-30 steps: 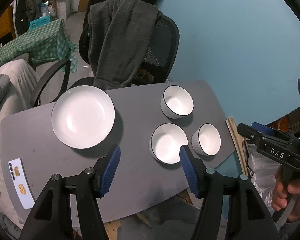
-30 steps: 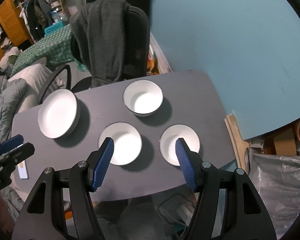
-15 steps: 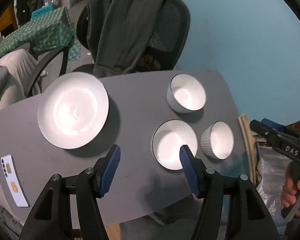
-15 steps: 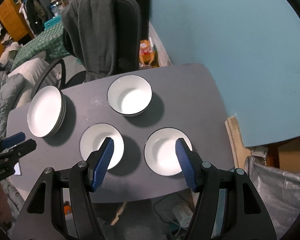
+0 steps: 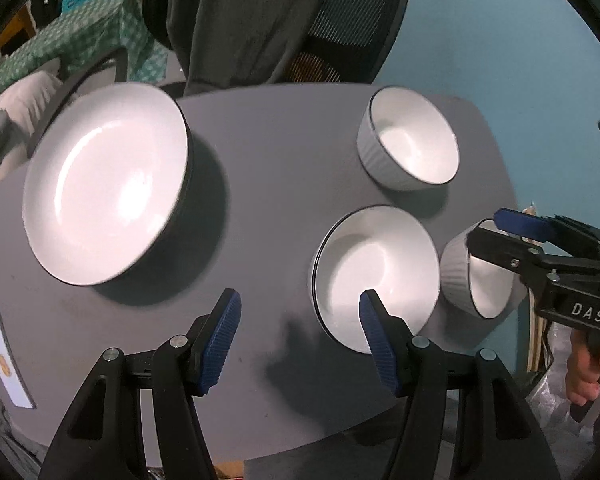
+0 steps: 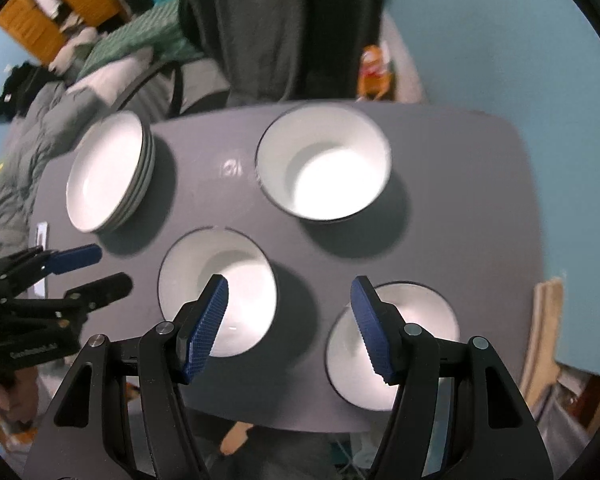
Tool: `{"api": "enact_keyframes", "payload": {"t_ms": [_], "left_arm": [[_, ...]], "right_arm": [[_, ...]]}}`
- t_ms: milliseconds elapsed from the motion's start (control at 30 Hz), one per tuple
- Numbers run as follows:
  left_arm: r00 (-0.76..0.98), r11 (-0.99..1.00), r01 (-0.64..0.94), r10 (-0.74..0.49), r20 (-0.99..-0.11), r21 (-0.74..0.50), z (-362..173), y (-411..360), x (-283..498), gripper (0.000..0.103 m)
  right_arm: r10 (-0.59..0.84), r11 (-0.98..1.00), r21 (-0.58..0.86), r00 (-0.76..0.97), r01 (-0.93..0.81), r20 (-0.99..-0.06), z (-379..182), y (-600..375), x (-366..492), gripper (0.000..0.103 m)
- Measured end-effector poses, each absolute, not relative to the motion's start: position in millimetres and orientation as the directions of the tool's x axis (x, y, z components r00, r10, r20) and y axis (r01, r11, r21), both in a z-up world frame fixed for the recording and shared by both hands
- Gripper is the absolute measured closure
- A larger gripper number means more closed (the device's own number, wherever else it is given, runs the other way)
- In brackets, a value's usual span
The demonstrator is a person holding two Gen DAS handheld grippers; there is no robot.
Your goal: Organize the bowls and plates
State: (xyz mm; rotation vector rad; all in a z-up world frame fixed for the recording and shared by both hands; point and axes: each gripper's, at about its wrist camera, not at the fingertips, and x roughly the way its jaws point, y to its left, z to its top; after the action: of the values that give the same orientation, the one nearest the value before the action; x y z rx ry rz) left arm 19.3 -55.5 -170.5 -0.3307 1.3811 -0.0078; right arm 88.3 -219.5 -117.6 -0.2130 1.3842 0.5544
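On the grey table (image 5: 260,160) a stack of white plates (image 5: 104,184) sits at the left, and three white bowls sit at the right. They are a far bowl (image 5: 412,140), a middle bowl (image 5: 376,268) and a near-right bowl (image 5: 476,276). My left gripper (image 5: 299,308) hangs open above the table, its right finger over the middle bowl's near rim. My right gripper (image 6: 290,292) is open too, above the gap between the middle bowl (image 6: 220,296) and the near-right bowl (image 6: 396,340). Neither holds anything. The plates (image 6: 108,172) and the far bowl (image 6: 324,160) lie beyond.
A black office chair draped with a grey garment (image 5: 260,20) stands behind the table. A white phone (image 5: 4,356) lies at the table's left edge. A teal wall (image 5: 500,40) is on the right, with a plastic bag (image 5: 556,360) beside the table.
Both grippers have come down closer to the table, so the plates and bowls look larger. Their jaws stay equally wide and nothing on the table has moved.
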Motion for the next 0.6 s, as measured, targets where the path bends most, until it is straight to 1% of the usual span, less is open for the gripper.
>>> {"api": "enact_keyframes", "payload": {"t_ms": [300, 533, 600], "left_arm": [[0.119, 0.940, -0.233, -0.228, -0.966, -0.250, -210.1, -63.3, 16.3, 0.040], [0.091, 0.928, -0.259, -0.254, -0.963, -0.269, -226.2, -67.4, 14.7, 0.040], [0.090, 0.924, -0.262, -0.263, -0.961, -0.278, -229.5, -68.2, 16.5, 0.040]], "right_arm": [[0.222, 0.802, 0.181, 0.003, -0.569, -0.975, -155.6, -196.9, 92.2, 0.040], [0.211, 0.794, 0.192, -0.035, -0.577, -0.977, -172.1, -196.9, 95.8, 0.040], [0.207, 0.796, 0.197, -0.049, -0.573, -0.977, -175.5, -197.6, 98.2, 0.048]]}}
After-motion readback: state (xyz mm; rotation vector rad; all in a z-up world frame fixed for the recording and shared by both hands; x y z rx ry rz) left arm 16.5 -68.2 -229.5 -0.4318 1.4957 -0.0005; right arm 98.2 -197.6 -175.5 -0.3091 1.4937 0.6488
